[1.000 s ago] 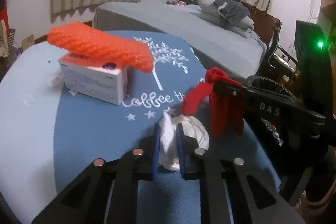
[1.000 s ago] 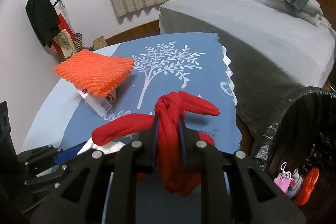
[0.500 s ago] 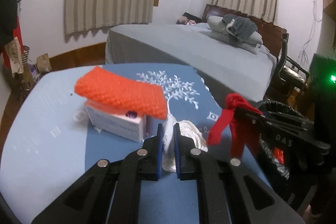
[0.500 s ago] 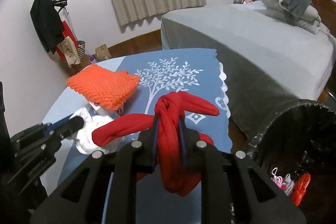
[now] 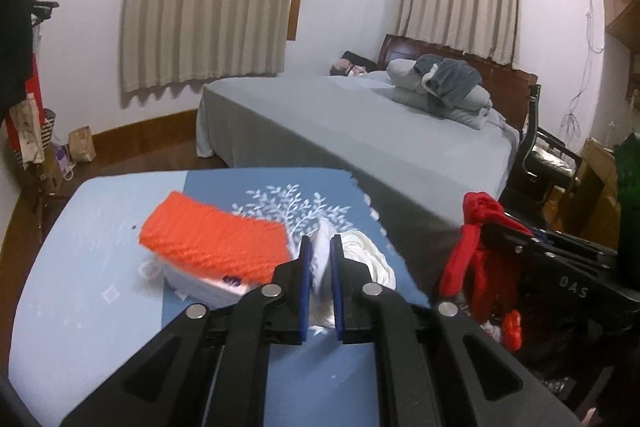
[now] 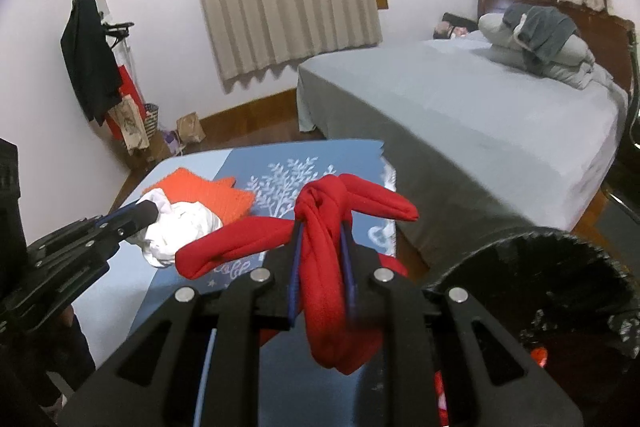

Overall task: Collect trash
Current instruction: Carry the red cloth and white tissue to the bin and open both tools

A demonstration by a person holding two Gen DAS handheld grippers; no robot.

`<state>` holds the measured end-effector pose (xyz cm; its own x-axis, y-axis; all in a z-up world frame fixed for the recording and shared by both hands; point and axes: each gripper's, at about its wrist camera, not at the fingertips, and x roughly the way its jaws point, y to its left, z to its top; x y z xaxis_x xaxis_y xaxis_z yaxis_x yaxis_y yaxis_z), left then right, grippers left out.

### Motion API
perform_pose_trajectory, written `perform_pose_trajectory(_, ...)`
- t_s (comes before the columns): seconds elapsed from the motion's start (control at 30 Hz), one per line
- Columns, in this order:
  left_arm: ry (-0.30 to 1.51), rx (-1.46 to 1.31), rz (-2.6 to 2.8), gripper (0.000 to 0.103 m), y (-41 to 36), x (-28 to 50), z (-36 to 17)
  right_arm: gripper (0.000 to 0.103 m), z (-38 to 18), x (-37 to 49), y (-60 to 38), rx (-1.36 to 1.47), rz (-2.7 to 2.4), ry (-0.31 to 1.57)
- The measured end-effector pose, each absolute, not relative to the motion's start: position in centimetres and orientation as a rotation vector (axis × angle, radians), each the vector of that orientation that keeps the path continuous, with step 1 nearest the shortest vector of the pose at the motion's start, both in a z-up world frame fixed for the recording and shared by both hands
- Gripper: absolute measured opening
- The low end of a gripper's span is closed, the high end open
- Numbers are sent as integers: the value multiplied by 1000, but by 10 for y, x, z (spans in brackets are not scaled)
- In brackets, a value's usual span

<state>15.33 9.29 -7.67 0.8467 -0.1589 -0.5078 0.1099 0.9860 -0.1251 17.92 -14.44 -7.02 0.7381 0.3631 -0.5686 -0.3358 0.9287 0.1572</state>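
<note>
My left gripper point(image 5: 319, 247) is shut on a crumpled white wad point(image 5: 366, 261) and holds it above the blue table point(image 5: 80, 307); the wad also shows in the right wrist view point(image 6: 180, 227). My right gripper point(image 6: 320, 227) is shut on a knotted red cloth point(image 6: 324, 267), held near the rim of the black-lined trash bin point(image 6: 540, 267). The red cloth also shows in the left wrist view point(image 5: 476, 251). An orange knitted piece point(image 5: 212, 239) lies on a white box point(image 5: 208, 285) on the table.
A grey bed point(image 5: 360, 131) stands beyond the table. The trash bin holds red and pale scraps point(image 5: 512, 331). Bags point(image 6: 132, 123) and a coat rack point(image 6: 88, 39) stand by the far left wall. A chair point(image 5: 548, 155) is at the right.
Both grippers have risen from the table with their loads. The white wad has left the tabletop. The right gripper with the red cloth has come closer to the bin.
</note>
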Motion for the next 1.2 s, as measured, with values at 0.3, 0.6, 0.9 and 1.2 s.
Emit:
perform_pose_trajectory(0.3, 507, -61, -231, 9, 44, 164, -58, 17, -52, 162, -191, 59, 302, 597)
perform_pose_trajectory(0.6, 501, -47, -347, 9, -13, 176, -53, 17, -51, 143, -246, 66, 192, 588)
perform_pose_trajectory(0.9, 518, -21, -460, 9, -74, 182, -61, 17, -61, 125, -299, 87, 79, 601)
perform_pose_trajectory(1.2, 571, -12, -561, 10, -122, 190, -77, 21, -83, 116, -342, 119, -9, 641)
